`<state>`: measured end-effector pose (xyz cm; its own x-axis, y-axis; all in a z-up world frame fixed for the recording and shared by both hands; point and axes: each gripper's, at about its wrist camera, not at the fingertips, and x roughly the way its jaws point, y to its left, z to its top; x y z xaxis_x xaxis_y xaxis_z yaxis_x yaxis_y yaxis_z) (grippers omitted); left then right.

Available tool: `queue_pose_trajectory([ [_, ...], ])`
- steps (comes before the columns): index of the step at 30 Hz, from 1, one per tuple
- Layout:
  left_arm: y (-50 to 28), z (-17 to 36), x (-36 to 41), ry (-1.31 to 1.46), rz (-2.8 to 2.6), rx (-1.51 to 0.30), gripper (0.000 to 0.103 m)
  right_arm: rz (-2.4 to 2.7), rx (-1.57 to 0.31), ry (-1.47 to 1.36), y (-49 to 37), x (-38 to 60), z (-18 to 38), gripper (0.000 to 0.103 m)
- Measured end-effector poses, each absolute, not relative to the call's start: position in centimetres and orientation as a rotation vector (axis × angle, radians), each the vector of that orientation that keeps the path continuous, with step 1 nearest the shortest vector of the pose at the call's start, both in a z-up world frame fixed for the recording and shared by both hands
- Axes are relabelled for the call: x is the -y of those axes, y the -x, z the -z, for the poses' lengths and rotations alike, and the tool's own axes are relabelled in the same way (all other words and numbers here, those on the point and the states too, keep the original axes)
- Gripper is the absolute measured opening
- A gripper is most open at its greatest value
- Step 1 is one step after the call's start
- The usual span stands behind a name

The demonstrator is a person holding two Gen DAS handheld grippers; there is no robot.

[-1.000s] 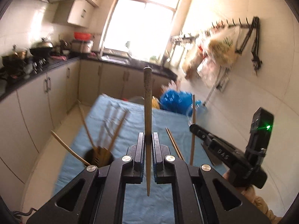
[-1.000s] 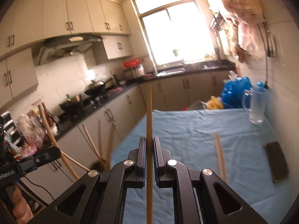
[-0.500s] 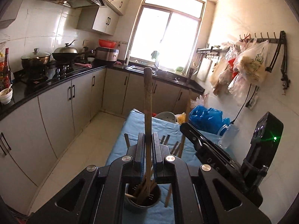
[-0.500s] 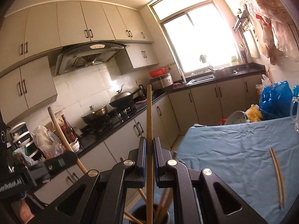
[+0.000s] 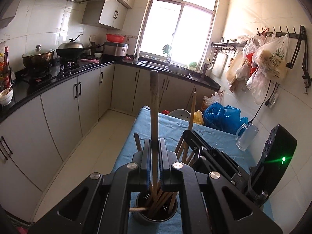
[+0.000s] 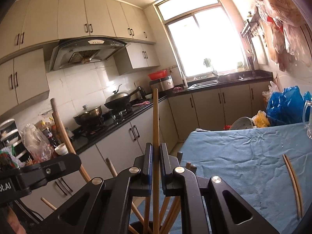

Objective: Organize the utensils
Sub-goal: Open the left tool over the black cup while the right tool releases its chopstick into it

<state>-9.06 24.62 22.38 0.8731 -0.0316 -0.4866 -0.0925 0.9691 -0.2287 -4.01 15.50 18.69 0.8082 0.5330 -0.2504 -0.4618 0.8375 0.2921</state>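
Observation:
My left gripper (image 5: 154, 146) is shut on a brown wooden chopstick (image 5: 154, 105), held upright with its lower end inside the round metal utensil holder (image 5: 156, 217), which holds several chopsticks. My right gripper (image 6: 155, 152) is shut on a lighter wooden chopstick (image 6: 155, 120), also upright over the same holder (image 6: 136, 226). The right gripper shows in the left wrist view (image 5: 214, 156), close on the right. A pair of chopsticks (image 6: 293, 183) lies on the blue tablecloth (image 6: 243, 152) to the right.
A glass mug (image 5: 246, 138) and blue plastic bags (image 5: 222, 117) stand at the table's far right. Kitchen cabinets and a black counter (image 5: 58, 81) with pots run along the left. Bags hang on the right wall.
Both grippers have lowered and tilted up over the holder. The two held chopsticks now reach down into the holder, where a second ago it stood off to the left.

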Motion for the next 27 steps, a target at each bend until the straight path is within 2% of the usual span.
queue_pose_trajectory([
  [8,9.4,-22.6,-24.4,0.257,-0.047,-0.512,0.007,-0.542,-0.338,-0.216,4.6,-15.2,-18.6,0.009],
  [13,10.0,-22.8,-24.5,0.260,-0.049,-0.508,0.007,-0.536,-0.321,-0.224,5.2,-14.4,-19.3,0.022],
  [16,11.0,-23.0,-24.5,0.252,-0.058,-0.496,0.008,-0.531,-0.312,-0.223,5.7,-13.8,-19.7,0.022],
  [17,11.3,-23.2,-24.5,0.251,-0.062,-0.493,0.011,-0.529,-0.310,-0.225,5.9,-13.4,-19.9,0.022],
  [20,12.6,-23.7,-24.4,0.256,-0.073,-0.471,0.027,-0.520,-0.303,-0.232,6.5,-12.5,-20.3,0.026],
  [24,14.2,-24.4,-24.0,0.256,-0.081,-0.439,0.029,-0.502,-0.290,-0.239,7.6,-11.0,-20.7,0.030],
  [27,15.1,-24.8,-23.4,0.266,-0.063,-0.431,0.029,-0.481,-0.285,-0.244,8.5,-9.6,-20.6,0.038],
])
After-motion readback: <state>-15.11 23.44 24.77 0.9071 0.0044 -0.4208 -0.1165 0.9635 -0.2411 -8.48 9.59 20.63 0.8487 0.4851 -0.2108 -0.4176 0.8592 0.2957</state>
